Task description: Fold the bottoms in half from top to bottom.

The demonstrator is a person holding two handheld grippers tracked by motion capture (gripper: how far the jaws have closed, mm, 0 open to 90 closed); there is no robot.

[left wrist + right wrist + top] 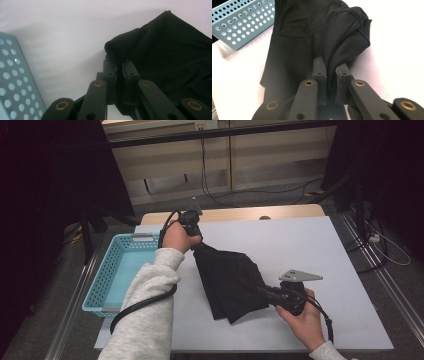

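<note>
Presently, a black cloth (pixel 230 282) lies folded near the middle of the white table (pixel 300 245), its bulk spreading toward the near edge. The left gripper (pixel 196 240) is clenched on the cloth's far corner; in the left gripper view the jaws pinch a rolled edge of the cloth (pixel 160 52), with fabric bunched between them. The right gripper (pixel 264 291) grasps the cloth's right edge; in the right gripper view its jaws stand close together with a fold of cloth (pixel 317 32) caught between them. The cloth is stretched between the two grippers and partly raised at the far corner. A blue perforated basket (pixel 102 285) sits at the table's left edge, apart from the cloth. Both hands hold their grippers; the left sleeve (pixel 145 310) is pale grey.
</note>
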